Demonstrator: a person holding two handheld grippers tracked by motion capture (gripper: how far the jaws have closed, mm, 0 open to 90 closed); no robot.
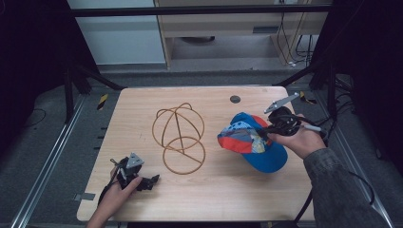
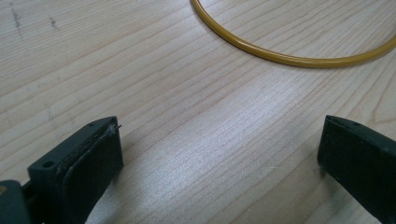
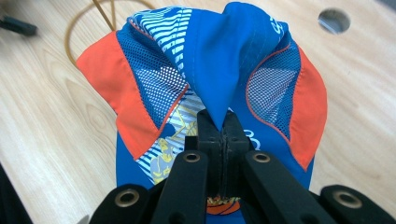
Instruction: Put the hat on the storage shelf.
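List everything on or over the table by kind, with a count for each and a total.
Cap, blue with orange panels, pinched in the right hand-held gripper: 1
Wire hat stand, yellow-gold: 1
Hand-held gripper, right one plus the left hand-held gripper with jaws apart over bare wood: 2
Total: 4

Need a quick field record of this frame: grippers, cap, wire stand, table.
left gripper: open, holds nothing, low over the table near its front left corner
right gripper: shut on a fold of the cap's blue cloth
cap: blue, orange and mesh panels, held at the table's right side, brim toward the person
wire stand: yellow, dome on a ring base, mid-table, bare, apart from the cap
table: light wood, round hole near the far edge
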